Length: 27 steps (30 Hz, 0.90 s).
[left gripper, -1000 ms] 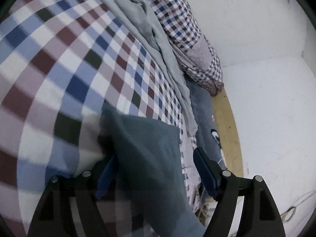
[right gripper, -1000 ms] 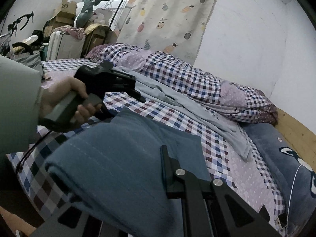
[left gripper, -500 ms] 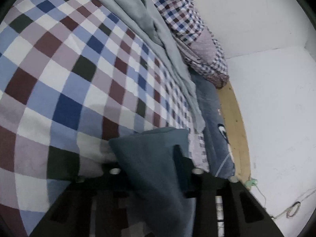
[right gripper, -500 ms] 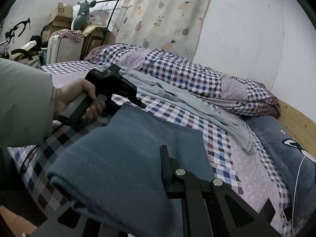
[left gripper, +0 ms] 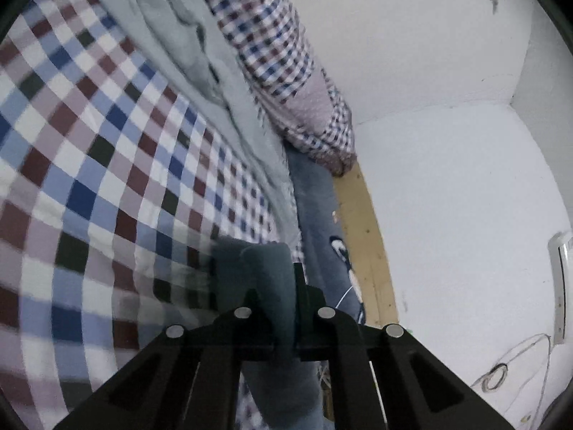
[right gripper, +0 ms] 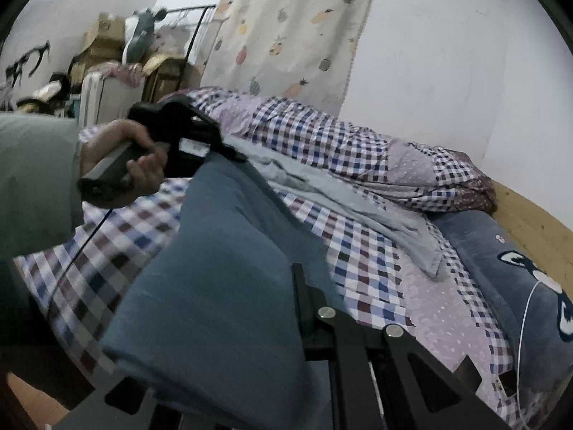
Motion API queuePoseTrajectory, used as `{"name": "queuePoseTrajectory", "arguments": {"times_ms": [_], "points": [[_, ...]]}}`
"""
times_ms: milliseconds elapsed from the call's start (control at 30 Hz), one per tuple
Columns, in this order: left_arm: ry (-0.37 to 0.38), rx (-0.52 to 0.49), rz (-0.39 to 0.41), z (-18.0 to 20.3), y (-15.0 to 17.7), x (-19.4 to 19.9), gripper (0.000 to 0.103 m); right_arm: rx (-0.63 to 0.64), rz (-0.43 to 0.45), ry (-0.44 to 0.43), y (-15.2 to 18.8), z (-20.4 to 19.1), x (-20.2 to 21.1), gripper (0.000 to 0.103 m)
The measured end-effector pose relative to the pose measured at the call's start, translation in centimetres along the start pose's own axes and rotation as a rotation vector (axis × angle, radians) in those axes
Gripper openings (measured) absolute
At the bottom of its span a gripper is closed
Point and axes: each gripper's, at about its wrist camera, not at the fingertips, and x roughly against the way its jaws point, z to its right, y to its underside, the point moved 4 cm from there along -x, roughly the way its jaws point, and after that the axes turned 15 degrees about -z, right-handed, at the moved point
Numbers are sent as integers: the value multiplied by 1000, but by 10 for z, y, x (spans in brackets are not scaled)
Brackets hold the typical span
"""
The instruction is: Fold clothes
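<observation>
Left gripper (left gripper: 283,286) now pinched onto lifted blue garment (right gripper: 222,268); no legible writing.

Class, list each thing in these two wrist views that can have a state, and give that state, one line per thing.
left gripper: shut on the blue-grey garment.
right gripper: shut on the same garment, mostly covered by it.
blue-grey garment: held between both grippers, draped over the bed's edge.
light grey garment: unfolded, rumpled on the checked sheet.
checked quilt: bunched along the wall side.
</observation>
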Motion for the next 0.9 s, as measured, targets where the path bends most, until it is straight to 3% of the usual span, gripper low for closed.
{"name": "queuePoseTrajectory", "arguments": {"times_ms": [200, 467, 633, 900], "points": [[-22, -1, 102, 52, 27, 68, 5, -66, 46, -115, -20, 5, 35, 6], [-41, 18, 286, 102, 47, 191, 5, -88, 106, -393, -77, -19, 59, 6], [-68, 30, 414, 109, 55, 280, 5, -25, 145, -508, -127, -62, 60, 6], [-177, 66, 612, 97, 53, 423, 5, 99, 187, -656, -218, -157, 35, 6]]}}
